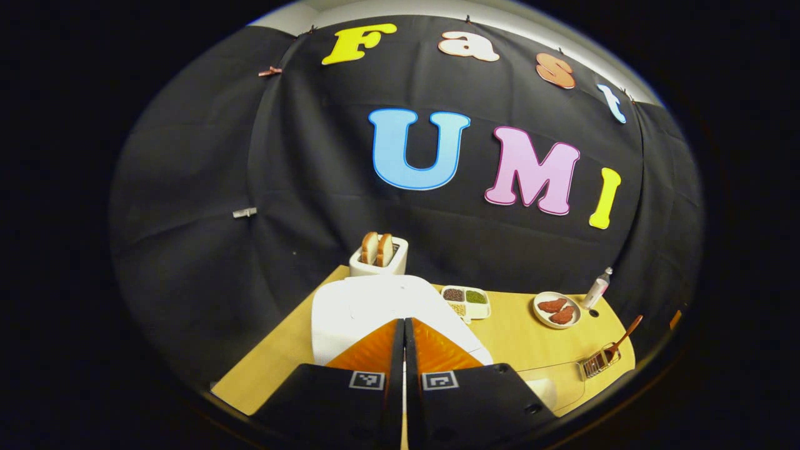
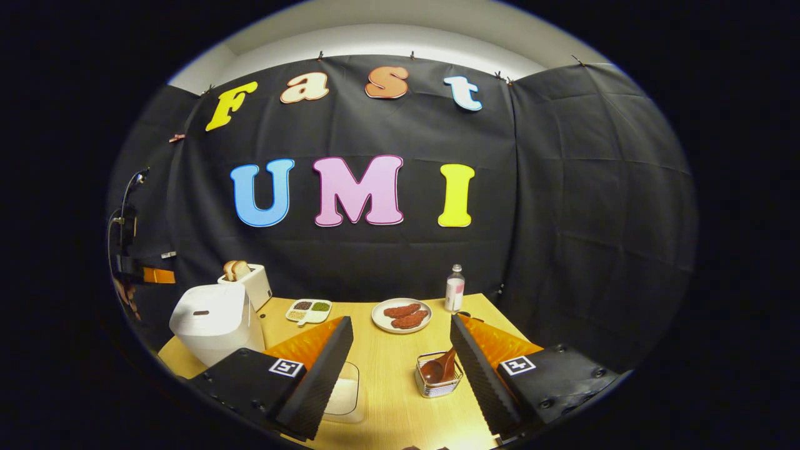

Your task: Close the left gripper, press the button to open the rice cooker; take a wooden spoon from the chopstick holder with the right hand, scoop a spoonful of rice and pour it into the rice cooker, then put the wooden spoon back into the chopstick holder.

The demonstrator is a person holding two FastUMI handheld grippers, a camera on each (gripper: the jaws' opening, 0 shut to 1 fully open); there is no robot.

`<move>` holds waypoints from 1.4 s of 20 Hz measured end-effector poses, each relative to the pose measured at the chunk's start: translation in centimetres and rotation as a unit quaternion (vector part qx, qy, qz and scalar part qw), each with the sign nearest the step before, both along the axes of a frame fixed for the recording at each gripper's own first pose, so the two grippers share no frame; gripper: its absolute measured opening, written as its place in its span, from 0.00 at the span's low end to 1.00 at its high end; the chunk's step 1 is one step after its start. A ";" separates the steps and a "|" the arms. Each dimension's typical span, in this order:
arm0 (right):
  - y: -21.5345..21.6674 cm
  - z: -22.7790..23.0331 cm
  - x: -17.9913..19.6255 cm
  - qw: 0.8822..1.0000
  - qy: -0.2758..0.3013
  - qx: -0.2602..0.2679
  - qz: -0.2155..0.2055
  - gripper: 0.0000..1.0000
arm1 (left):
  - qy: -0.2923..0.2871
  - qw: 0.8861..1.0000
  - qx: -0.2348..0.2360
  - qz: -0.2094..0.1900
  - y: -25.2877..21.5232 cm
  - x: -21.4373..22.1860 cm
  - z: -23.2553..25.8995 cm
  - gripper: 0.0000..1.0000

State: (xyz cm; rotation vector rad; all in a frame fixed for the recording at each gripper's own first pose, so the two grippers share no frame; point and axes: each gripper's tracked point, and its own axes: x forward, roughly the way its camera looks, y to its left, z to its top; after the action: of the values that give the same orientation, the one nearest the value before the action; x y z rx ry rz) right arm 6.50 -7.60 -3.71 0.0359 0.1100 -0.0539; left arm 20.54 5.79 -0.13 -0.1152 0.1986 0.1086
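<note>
Left gripper (image 1: 404, 325) pressed together over the white, rounded, smooth plastic rice cooker (image 1: 375, 306); right gripper (image 2: 400, 325) spread wide, holding nothing.

In the left gripper view the cooker's closed lid lies directly beyond the joined tips. The step in hand looks like the button press, best done by bringing the tips straight down on the small dark slot on the lid (image 2: 200, 312) and pushing squarely so they do not skid on the glossy shell. Just ahead of the right gripper, between its ribbed fingers and nearer its right one, stands the small wire-mesh chopstick holder (image 2: 439, 382) with the brown wooden spoon (image 2: 437, 369) leaning in it. Beside its left finger sits a clear plastic rice container (image 2: 344, 394) on the pale wooden table (image 2: 394, 369).
</note>
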 end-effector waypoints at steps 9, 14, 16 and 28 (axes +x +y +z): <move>-3.0 -1.2 -0.8 0.999 0.018 0.014 -0.036 0.98 | 0.077 0.996 -0.040 -0.031 -0.9 4.2 -6.1 0.07; -3.8 -1.5 -1.0 0.998 0.020 0.017 -0.048 0.98 | 0.110 0.993 -0.028 -0.040 -1.1 5.4 -8.0 0.06; -4.1 -1.4 -1.0 0.998 0.018 0.015 -0.051 0.98 | 0.107 0.993 -0.020 -0.038 -1.1 5.7 -8.1 0.07; -4.1 -1.0 -0.7 0.999 0.012 0.008 -0.041 0.98 | -0.009 0.997 0.072 -0.017 -1.6 3.7 -0.8 0.07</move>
State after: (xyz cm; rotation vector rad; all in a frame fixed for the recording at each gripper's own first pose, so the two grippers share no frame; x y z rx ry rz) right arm 5.81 -11.71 -4.68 0.0562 0.1336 -0.1346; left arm 24.22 4.20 -0.92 0.0312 0.1742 0.0881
